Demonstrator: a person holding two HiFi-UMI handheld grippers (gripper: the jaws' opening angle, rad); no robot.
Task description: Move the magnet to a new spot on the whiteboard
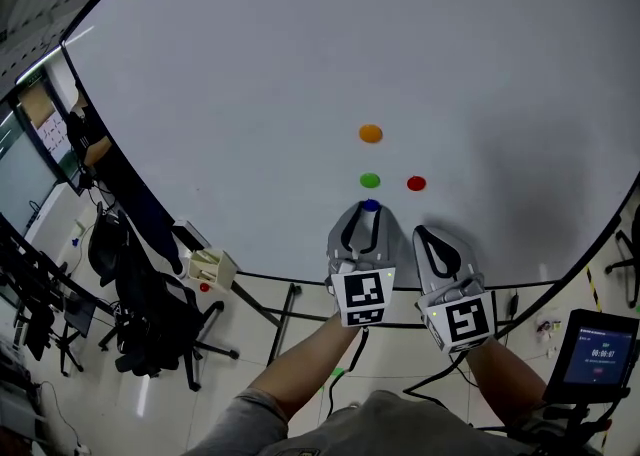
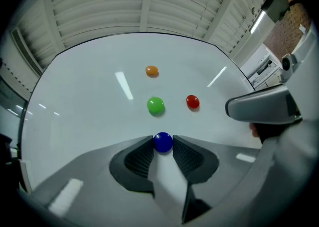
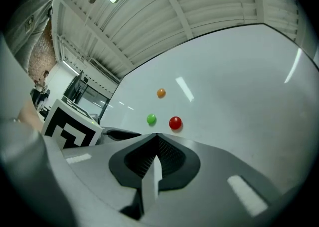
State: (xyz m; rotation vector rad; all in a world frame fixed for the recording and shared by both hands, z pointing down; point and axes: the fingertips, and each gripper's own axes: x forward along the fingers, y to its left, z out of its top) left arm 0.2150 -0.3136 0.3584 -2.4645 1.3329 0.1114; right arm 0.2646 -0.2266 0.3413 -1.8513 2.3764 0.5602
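Observation:
A blue magnet [image 2: 163,142] sticks to the whiteboard [image 1: 300,64] at the bottom of a small cluster. My left gripper [image 2: 163,140] is shut on it, one fingertip against each side. In the head view the same gripper [image 1: 369,212] reaches up to the blue magnet [image 1: 370,205]. Just above it sits a green magnet [image 2: 155,105], with a red magnet [image 2: 192,102] to the right and an orange magnet [image 2: 152,71] higher up. My right gripper [image 3: 156,134] is shut and empty, held beside the left one, a little below the red magnet [image 3: 175,123].
The board's lower edge [image 1: 300,279] runs just under both grippers. Below left stand a black office chair [image 1: 150,314] and a small cream box [image 1: 212,267]. A dark screen [image 1: 600,354] sits at the lower right.

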